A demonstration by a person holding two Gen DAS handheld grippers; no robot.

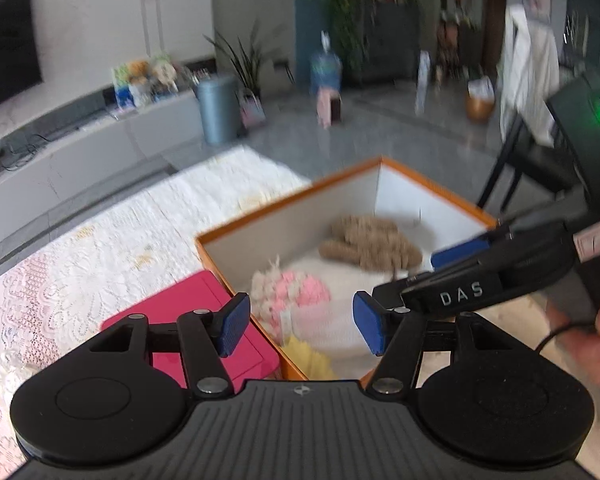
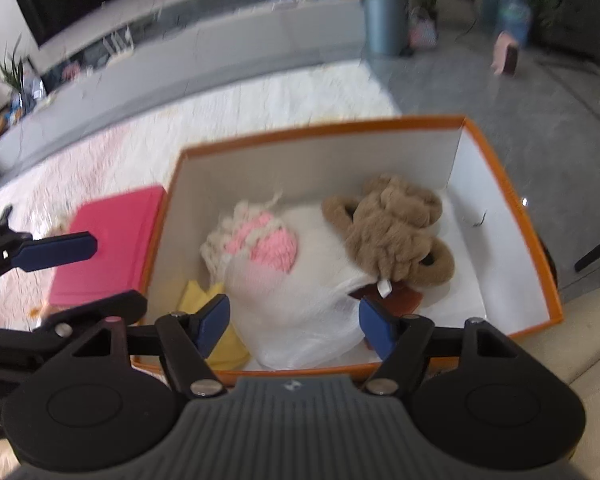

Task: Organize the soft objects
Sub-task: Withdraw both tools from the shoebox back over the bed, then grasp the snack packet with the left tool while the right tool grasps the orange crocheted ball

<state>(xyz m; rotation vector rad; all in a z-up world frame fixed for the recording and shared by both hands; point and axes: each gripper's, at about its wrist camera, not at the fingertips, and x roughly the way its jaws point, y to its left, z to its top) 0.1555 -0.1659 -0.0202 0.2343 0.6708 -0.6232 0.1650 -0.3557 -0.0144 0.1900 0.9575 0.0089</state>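
An orange box [image 2: 504, 176] with white inner walls holds a brown plush bear [image 2: 396, 228], a pink and cream knitted piece [image 2: 256, 240], a white soft cloth [image 2: 312, 312] and a yellow cloth [image 2: 224, 344]. The box also shows in the left wrist view [image 1: 284, 208], with the bear [image 1: 372, 244] and knitted piece [image 1: 292, 292]. My left gripper [image 1: 302, 324] is open and empty over the box's near left edge. My right gripper [image 2: 294, 328] is open and empty over the box's near edge. Its finger [image 1: 460, 252] reaches into the left wrist view.
A pink flat box [image 2: 112, 248] lies left of the orange box on a white lace cloth [image 1: 100, 248]. A beige cushion [image 2: 580, 332] is at the right. A TV console, grey bin [image 1: 218, 108] and plants stand far behind.
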